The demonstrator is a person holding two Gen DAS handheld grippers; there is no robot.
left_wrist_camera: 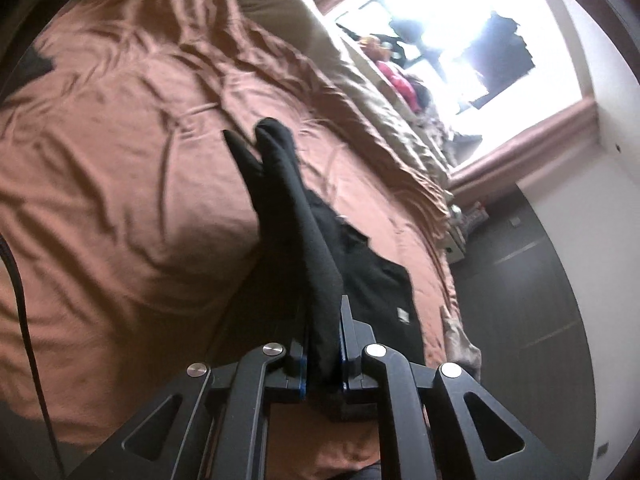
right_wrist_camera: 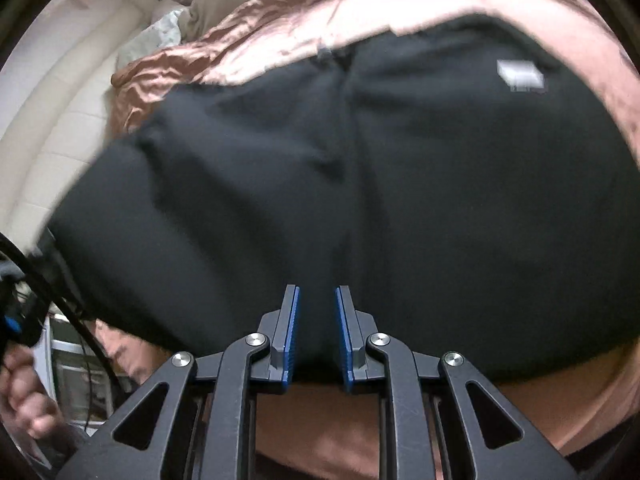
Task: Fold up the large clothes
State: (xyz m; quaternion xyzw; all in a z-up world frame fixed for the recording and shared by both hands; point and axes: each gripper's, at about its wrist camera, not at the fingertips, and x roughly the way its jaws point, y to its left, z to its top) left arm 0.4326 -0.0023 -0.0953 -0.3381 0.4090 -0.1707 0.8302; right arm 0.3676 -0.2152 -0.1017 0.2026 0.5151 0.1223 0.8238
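Black garment (right_wrist_camera: 360, 184) on bed (left_wrist_camera: 120, 160): your left gripper (left_wrist_camera: 323, 344) jaws clamp a fold; right gripper (right_wrist_camera: 317, 336) jaws pinch its near edge.

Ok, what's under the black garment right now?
The black garment lies on a rust-brown bedspread, which shows all around it. Both the left gripper and the right gripper pinch its fabric. Whatever lies directly beneath the cloth is covered.
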